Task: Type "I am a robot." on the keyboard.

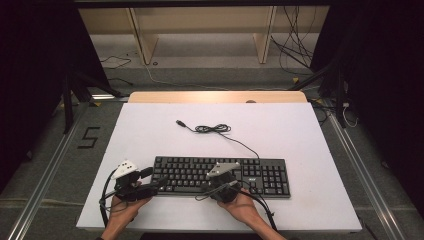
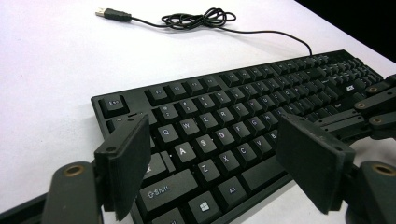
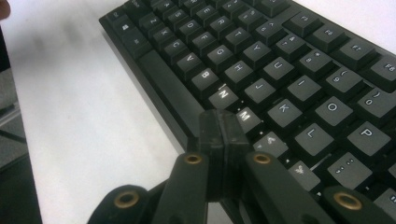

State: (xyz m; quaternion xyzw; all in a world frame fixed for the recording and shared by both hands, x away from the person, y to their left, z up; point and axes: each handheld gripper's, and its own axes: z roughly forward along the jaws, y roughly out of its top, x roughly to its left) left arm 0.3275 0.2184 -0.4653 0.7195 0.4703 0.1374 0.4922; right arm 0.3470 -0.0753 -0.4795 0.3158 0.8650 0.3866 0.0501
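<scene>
I count one keyboard (one cable behind): my left gripper spread at its end, right gripper pressed together over it.

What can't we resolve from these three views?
- Whether the right hand-held gripper touches a key: its shut tips cover the spot near M in the right gripper view.
- Keyboard key legends: too small in the high view.
- Bottom key row: cut off by the lower edge and covered by the open left hand-held gripper in the left gripper view.
- USB plug detail: too small.
</scene>
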